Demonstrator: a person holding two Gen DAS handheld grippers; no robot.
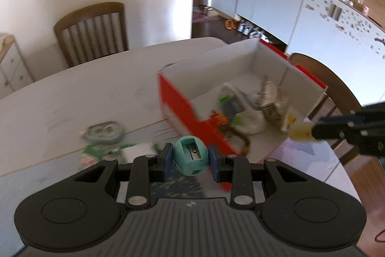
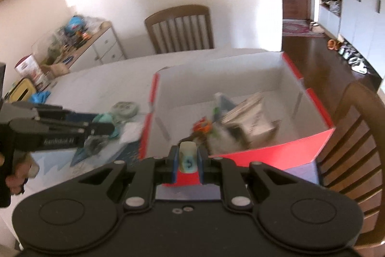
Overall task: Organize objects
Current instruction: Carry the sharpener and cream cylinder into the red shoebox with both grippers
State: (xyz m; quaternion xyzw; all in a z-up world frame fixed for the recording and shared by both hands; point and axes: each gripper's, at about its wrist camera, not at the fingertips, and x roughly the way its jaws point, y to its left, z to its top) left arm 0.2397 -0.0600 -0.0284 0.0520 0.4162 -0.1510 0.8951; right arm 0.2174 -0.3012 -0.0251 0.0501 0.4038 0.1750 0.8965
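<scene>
judging from what lies where, the tidying is partly done. the box [image 2: 310, 98], red outside and white inside, sits on the table [image 1: 79, 88] at centre right of both views and already holds a few things: a white bag [image 1: 250, 115], a small carton [image 2: 250, 117] and an orange toy [image 2: 202, 127] bunched in its nearer half. its far half is bare.

two more items are in transit. the left claw [image 1: 191, 161] is clamped on a teal sharpener [image 1: 191, 157], blade slot facing up, at the bottom centre of its view, just short of the box's near corner. the right claw [image 2: 188, 160] is pinched tight on a small cream eraser [image 2: 187, 157] with a blue mark, low in its frame, just before the box's near red wall. neither item is over the opening yet, so both drops are still to come.

left on the table, in the lower left of the left view, are a round greenish tin [image 1: 104, 133] and a green and white packet [image 1: 105, 151] just below it; blur hides what else lies there. at the far left of the right view a yellow case [image 2: 21, 90] and something blue [image 2: 41, 96] sit near the table's edge; whether they belong to the job i cannot tell.
</scene>
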